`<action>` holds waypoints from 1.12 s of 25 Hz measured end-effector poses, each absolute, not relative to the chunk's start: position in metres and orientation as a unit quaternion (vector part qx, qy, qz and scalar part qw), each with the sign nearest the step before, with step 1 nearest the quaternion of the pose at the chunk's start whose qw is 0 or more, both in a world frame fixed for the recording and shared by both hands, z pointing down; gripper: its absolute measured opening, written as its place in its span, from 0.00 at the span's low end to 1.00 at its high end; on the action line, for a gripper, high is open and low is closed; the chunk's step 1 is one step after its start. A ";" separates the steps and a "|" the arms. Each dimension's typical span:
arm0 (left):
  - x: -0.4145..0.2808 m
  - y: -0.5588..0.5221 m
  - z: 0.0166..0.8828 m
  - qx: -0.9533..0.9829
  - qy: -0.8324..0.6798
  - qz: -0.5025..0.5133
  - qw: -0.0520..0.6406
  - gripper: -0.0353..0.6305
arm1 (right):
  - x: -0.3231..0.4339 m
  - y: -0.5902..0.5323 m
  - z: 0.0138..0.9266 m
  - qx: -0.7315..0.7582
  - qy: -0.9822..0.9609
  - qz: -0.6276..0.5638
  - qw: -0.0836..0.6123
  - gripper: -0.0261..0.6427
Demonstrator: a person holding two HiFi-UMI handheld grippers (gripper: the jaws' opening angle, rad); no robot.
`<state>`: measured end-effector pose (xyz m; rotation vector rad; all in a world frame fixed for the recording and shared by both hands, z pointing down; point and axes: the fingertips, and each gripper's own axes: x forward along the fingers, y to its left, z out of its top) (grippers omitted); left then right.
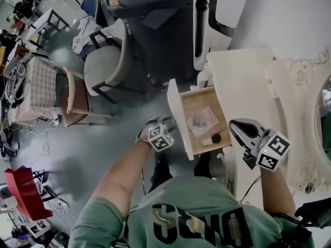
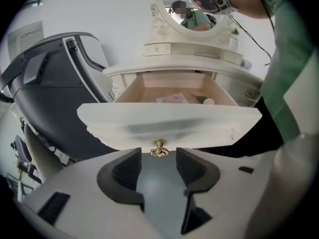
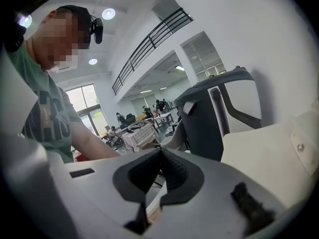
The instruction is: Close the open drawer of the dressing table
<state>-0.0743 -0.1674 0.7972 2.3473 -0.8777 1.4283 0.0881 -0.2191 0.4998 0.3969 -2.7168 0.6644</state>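
Note:
The cream dressing table (image 1: 248,76) has its drawer (image 1: 179,117) pulled out to the left, with a pink packet (image 1: 202,120) and small items inside. In the left gripper view the drawer front (image 2: 169,121) fills the middle, with its brass knob (image 2: 159,149) just below it. My left gripper (image 2: 158,154) is open, its fingertips on either side of the knob without pressing it. In the head view the left gripper (image 1: 161,136) sits just left of the drawer front. My right gripper (image 1: 244,130) hovers over the table top, its jaws shut (image 3: 160,154) on nothing.
A large dark grey machine (image 1: 170,14) stands behind the drawer, close to the table's left end. A grey chair (image 1: 103,61) and a wooden chair (image 1: 72,99) stand further left. The ornate mirror frame (image 1: 305,87) rises at the right. A red object (image 1: 23,190) lies on the floor.

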 end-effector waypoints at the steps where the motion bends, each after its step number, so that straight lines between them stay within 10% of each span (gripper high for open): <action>1: -0.073 -0.168 0.802 0.806 -0.294 0.500 0.120 0.37 | 0.088 -0.219 0.502 0.139 -0.949 0.234 0.159 0.06; 28: -0.047 -0.183 0.823 0.812 -0.253 0.520 0.078 0.26 | 0.111 -0.230 0.522 0.158 -0.939 0.263 0.153 0.06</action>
